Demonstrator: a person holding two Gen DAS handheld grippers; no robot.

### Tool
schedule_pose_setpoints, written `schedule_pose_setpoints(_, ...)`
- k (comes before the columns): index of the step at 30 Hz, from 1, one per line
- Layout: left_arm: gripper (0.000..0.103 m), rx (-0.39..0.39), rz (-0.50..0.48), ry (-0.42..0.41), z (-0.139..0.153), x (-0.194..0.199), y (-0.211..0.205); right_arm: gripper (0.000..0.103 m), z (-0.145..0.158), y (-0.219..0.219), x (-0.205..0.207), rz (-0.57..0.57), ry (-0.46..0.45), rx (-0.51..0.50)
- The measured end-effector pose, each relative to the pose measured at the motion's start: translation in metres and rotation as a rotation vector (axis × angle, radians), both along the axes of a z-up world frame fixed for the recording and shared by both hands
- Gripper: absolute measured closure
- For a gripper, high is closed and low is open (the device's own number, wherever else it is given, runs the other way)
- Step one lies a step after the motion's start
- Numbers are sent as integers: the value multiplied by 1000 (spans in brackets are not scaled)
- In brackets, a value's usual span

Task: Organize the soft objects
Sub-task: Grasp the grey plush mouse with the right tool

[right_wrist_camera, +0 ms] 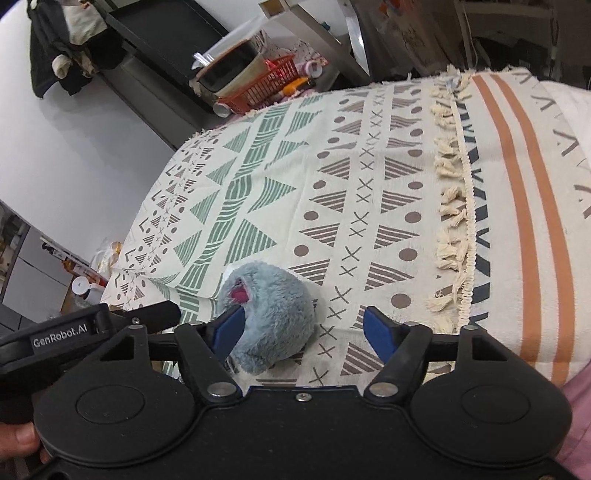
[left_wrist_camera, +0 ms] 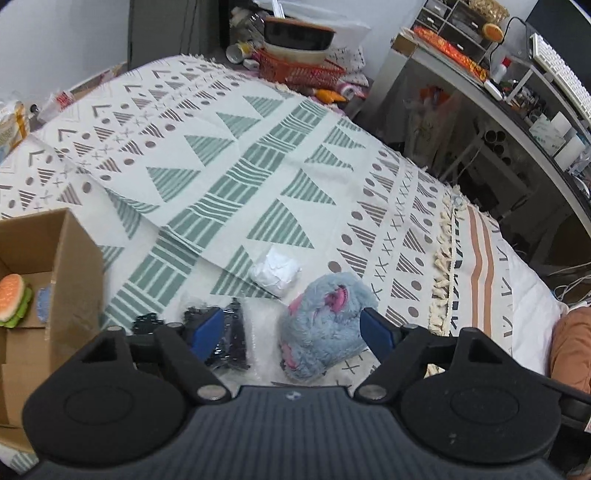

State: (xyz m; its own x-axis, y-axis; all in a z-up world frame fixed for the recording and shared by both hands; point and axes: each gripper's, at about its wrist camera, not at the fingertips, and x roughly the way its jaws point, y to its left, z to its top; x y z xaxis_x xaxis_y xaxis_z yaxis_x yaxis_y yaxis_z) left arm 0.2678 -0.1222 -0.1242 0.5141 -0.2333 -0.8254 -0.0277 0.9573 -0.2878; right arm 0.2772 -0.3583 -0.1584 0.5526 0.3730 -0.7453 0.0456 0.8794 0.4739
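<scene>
A: Where is the plush?

B: The blue plush (left_wrist_camera: 325,325) lies on the blanket (left_wrist_camera: 236,177) that covers the bed, fur mostly grey-blue with pink patches. In the left wrist view it sits between the blue fingers of the left gripper (left_wrist_camera: 291,328), nearer the right one, with neither finger pressing it.

A: And the right gripper?

B: The right gripper (right_wrist_camera: 304,330) has its fingers spread wide too. The plush (right_wrist_camera: 269,317) is beside its left finger, which overlaps the fur at the edge; I cannot tell if they touch. The right finger is well apart from it, over bare blanket (right_wrist_camera: 369,184).

A: What lies around the plush?

B: In the left view, a white packet (left_wrist_camera: 275,273) sits at about 11 o'clock from it, near but apart. At 9 o'clock lies a clear bag with black pieces (left_wrist_camera: 225,339). Further out at 9 o'clock stands an open box (left_wrist_camera: 55,280), holding a burger toy (left_wrist_camera: 14,299).

A: Anything beyond?

B: At 12 o'clock, past the blanket's far edge, an orange basket (left_wrist_camera: 299,70) carries a dark bowl (left_wrist_camera: 299,33). A thumb (right_wrist_camera: 18,443) shows at the right view's lower left corner.
</scene>
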Motion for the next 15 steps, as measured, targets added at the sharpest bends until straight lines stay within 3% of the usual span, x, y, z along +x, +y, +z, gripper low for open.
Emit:
schedule_pose_setpoints(5, 32, -21, -29, 29, -15, 13, -9, 43, -10, -3, 12, -1, 24, 22)
schedule_pose_setpoints(9, 48, -44, -30, 63, -26, 23, -13, 49, -17, -5, 21, -2, 44, 44)
schedule_pose_setpoints(15, 56, -57, -32, 81, -35, 35, -14, 52, -22, -1, 31, 21, 66, 58)
